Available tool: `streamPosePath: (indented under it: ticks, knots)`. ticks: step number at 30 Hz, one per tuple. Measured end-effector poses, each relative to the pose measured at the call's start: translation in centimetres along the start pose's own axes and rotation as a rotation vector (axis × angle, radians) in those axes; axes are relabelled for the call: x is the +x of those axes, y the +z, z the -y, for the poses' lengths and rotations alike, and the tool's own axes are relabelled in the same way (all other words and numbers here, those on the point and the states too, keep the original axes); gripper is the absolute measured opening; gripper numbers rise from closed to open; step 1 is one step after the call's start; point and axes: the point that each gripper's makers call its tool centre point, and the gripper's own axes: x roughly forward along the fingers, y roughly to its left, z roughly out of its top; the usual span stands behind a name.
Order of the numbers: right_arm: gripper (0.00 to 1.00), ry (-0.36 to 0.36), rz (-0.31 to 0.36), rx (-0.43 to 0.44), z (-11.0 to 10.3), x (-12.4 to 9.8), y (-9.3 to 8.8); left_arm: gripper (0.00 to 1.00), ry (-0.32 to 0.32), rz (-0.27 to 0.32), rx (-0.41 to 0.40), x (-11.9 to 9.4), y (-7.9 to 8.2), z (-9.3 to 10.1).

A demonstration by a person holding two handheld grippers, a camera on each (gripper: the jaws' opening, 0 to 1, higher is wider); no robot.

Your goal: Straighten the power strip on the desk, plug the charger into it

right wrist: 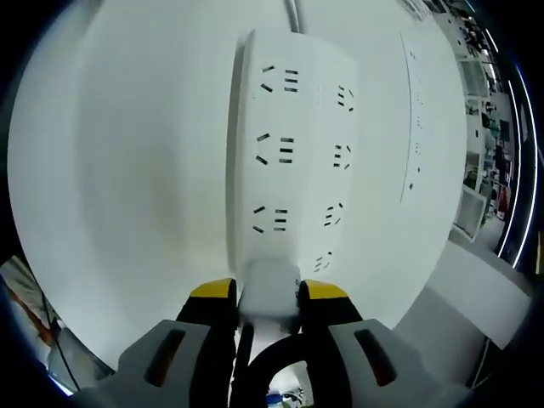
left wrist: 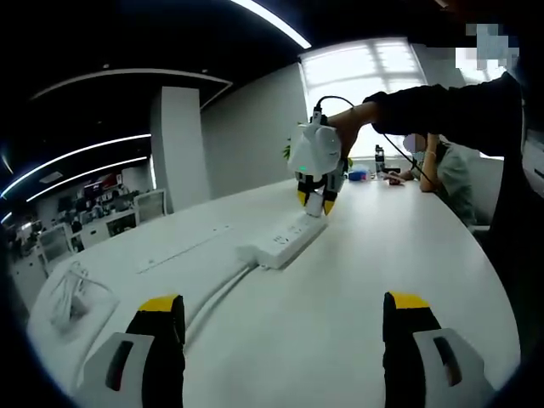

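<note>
A white power strip (left wrist: 285, 240) lies on the white desk (left wrist: 357, 280), its cable (left wrist: 217, 293) running back toward me. My left gripper (left wrist: 285, 316) hovers low over the desk, open and holding nothing, well short of the strip. A person's hand holds my right gripper (left wrist: 317, 201) down at the strip's far end. In the right gripper view, the strip (right wrist: 289, 144) stretches away with several sockets. My right gripper (right wrist: 269, 297) is shut on a white charger (right wrist: 270, 282), which sits at the strip's nearest end. Whether the prongs are in a socket is hidden.
A coiled white cable (left wrist: 72, 293) lies near the desk's left edge. A flush outlet panel (left wrist: 183, 251) (right wrist: 416, 127) runs alongside the strip. A person (left wrist: 446, 174) sits at the far right end, with a bottle (left wrist: 379, 158) and small items nearby. Office chairs stand beyond the left edge.
</note>
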Motion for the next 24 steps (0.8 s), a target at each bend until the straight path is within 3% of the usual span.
streamPosePath:
  ticks: [14,24]
  knots:
    - [0.39,0.043,0.054,0.060,-0.6,-0.5,0.4,0.99,0.002,0.007,-0.023,-0.1,-0.1,-0.3]
    - [0.47,-0.017,0.123,0.067,0.5,-1.6,1.1,0.99,0.002,0.009,-0.028,-0.1,-0.2,-0.2]
